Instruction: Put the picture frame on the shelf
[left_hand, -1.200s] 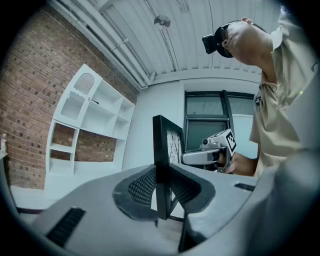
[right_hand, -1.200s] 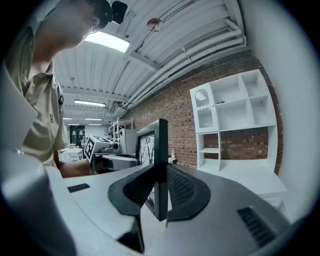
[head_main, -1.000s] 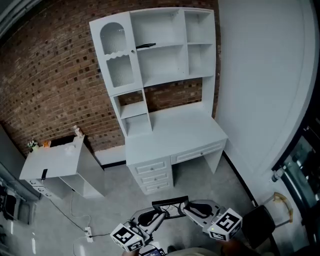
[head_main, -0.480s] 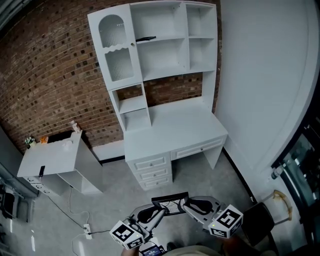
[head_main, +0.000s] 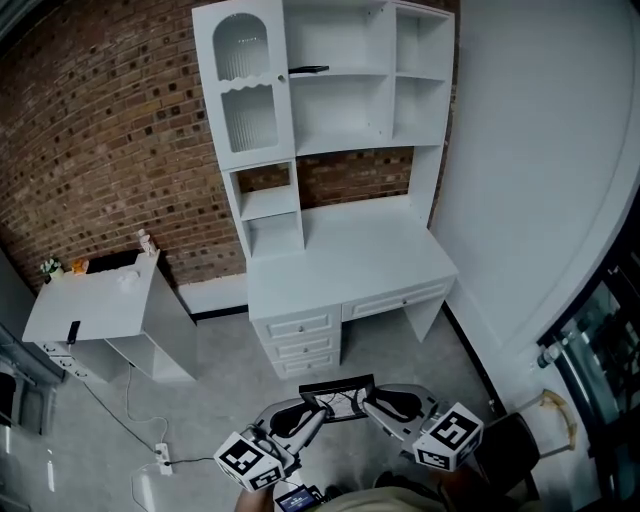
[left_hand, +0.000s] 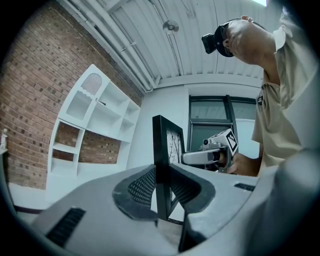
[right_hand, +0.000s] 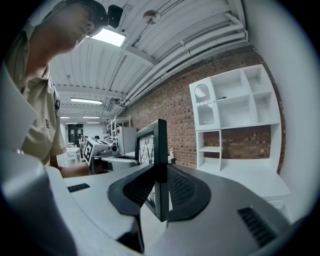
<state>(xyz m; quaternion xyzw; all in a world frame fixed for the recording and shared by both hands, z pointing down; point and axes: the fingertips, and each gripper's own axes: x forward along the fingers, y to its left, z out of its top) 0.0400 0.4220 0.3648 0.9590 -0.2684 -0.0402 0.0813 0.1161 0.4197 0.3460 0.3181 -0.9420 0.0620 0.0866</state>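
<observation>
Head view puts the picture frame (head_main: 338, 399) low in the scene, close to the person's body and above the grey floor (head_main: 215, 400). It is well apart from the shelf (head_main: 345, 150) it is meant for. Both tools carry it. The left tongs (head_main: 314, 410) has its jaws closed on the frame's left edge, and the right tongs (head_main: 370, 405) is closed on the right edge. Each gripper view shows the black moulding standing upright, pinched between ribbed pads, with the pale printed face turned partly aside. Gripping opposite edges probably stops so thin and flat a thing from swinging or twisting. It also leaves the lower edge free to touch down first.

Farther out, the white shelf rises from the back of a white table (head_main: 350, 262) fitted with drawers (head_main: 300, 345), all set against a brick wall (head_main: 110, 130). The upper left bay sits behind a glazed arched door (head_main: 245, 85), so the open bays to its right look the likelier spots. A small dark object (head_main: 308, 70) lies on one upper board, too small to identify.

This reads as the carrying stage. The walk across the floor remains, then a lift over the table's depth onto a board.
</observation>
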